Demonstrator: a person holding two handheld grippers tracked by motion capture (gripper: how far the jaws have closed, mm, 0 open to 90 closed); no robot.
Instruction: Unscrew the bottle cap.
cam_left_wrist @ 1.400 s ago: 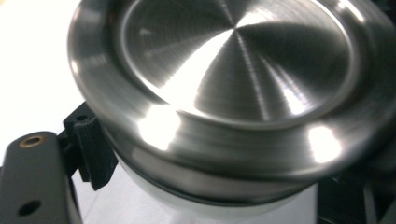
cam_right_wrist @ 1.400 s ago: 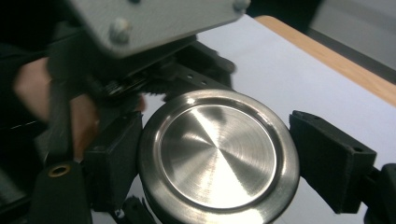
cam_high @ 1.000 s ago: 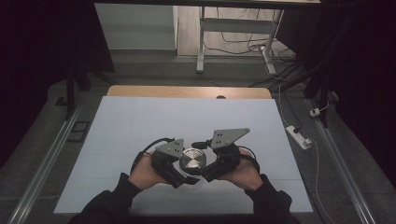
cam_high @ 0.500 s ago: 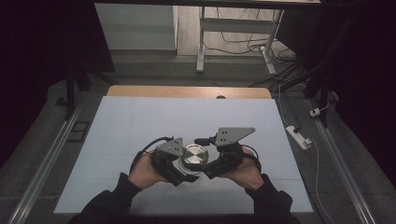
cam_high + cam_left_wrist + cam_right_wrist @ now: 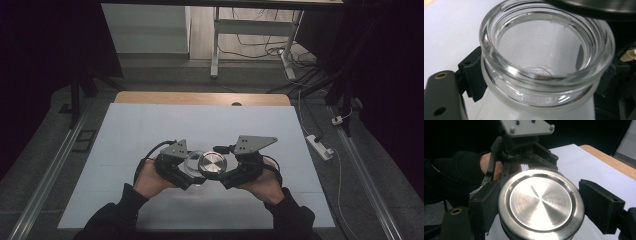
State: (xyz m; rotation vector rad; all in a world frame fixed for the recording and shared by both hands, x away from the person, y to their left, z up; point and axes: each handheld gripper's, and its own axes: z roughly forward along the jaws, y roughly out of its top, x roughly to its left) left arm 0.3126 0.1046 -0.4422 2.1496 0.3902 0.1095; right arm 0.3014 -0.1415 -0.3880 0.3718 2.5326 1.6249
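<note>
A clear glass jar (image 5: 191, 160) stands at the near middle of the white table (image 5: 150, 125), with my left gripper (image 5: 189, 173) shut on its neck. In the left gripper view the jar's open mouth (image 5: 544, 50) sits between the black pads (image 5: 474, 72), and the lid's edge (image 5: 599, 3) overhangs its far rim. A round brushed-metal lid (image 5: 212, 164) is held flat in my right gripper (image 5: 216, 173), just right of the jar's mouth and partly over it. In the right gripper view both pads (image 5: 484, 202) press the lid (image 5: 541, 202) at its rim.
A wooden strip (image 5: 200, 98) borders the table's far edge. A white power strip (image 5: 320, 146) lies on the floor to the right, and metal rails (image 5: 45, 185) run along both sides. Desk legs and cables (image 5: 250, 40) stand beyond the table.
The lid and my right gripper have shifted slightly right and away, so the jar's rim now shows left of the lid. My left gripper has barely moved.
</note>
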